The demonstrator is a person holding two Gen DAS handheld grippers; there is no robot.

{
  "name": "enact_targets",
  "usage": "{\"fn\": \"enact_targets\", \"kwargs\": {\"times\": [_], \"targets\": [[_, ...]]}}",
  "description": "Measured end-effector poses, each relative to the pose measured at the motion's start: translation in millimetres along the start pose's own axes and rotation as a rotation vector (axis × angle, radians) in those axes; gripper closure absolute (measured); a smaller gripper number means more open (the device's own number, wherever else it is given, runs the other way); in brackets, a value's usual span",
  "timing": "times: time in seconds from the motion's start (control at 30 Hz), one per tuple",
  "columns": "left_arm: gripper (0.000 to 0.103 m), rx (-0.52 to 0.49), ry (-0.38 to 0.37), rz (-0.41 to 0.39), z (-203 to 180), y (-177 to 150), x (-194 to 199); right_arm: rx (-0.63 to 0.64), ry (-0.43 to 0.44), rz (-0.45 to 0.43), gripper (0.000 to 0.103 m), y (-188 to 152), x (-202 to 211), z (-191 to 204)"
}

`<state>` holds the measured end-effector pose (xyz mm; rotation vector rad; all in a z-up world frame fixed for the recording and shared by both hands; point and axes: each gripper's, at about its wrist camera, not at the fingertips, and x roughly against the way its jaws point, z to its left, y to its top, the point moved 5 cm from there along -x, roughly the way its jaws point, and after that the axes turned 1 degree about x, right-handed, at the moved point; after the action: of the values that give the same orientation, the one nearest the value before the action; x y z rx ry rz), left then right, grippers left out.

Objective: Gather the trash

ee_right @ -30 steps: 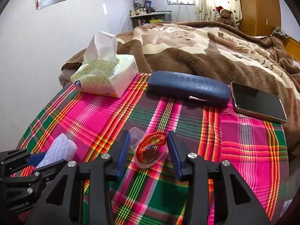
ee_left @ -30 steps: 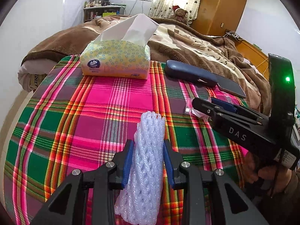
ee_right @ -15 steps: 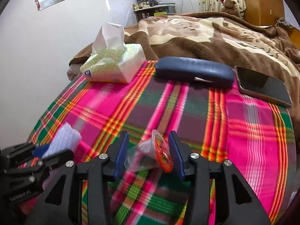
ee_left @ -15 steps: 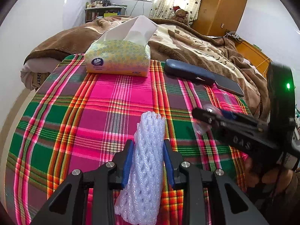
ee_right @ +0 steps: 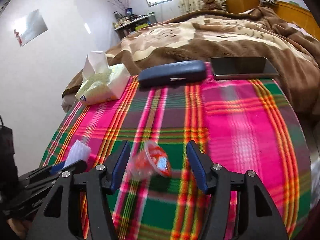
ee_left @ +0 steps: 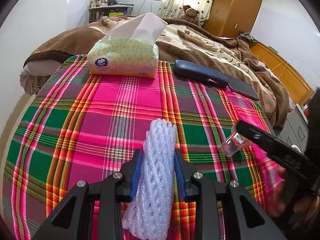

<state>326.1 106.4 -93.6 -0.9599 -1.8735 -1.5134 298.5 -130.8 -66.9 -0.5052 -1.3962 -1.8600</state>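
Here, on the plaid cloth (ee_left: pixel 112 108) (bed (ee_right: pixel 220 38) behind), left gripper (ee_left: pixel 158 168) pinches foam netting (ee_left: pixel 158 160); right gripper (ee_right: pixel 158 160) spread.

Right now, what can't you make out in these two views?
- Cup: motion-blurred in the right wrist view, so its label and whether it touches the cloth are unclear. In the left view the right gripper hides part of it.
- Foam net: its lower end is cut off by the left view's bottom edge, below the left gripper.
- Phone: one end sits behind the case in the left view.
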Motion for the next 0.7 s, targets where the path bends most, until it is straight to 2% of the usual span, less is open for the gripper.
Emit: {"fn": "enact_targets", "kwargs": {"times": [0.1,0.2,0.23,0.33,0.47,0.7], "targets": [[0.071,0.001,-0.005,0.001,-0.9,-1.1,-0.6,-0.052,0.039,0.057,0.043,-8.3,-8.7,3.0],[0.071,0.004,-0.007,0.000,-0.7,-1.5,-0.2,-0.095,0.036,0.096,0.043,-13.6,-23.9,6.3],[0.071,0.004,-0.005,0.000,-0.4,-1.5,-0.2,-0.095,0.027,0.072,0.043,-12.1,-23.8,7.9],[0.071,0.001,-0.001,-0.001,-0.3,-2.2,1.0,-0.100,0.039,0.073,0.043,-6.6,-30.8,12.7],[0.071,0.005,-0.005,0.003,0.5,-1.8,-0.1,-0.098,0.002,0.073,0.057,-2.3,-37.2,12.8],[0.071,-0.014,-0.008,0.008,-5.9,-3.6,-1.1,-0.095,0.028,0.057,0.059,-5.2,-29.8,12.3]]}}
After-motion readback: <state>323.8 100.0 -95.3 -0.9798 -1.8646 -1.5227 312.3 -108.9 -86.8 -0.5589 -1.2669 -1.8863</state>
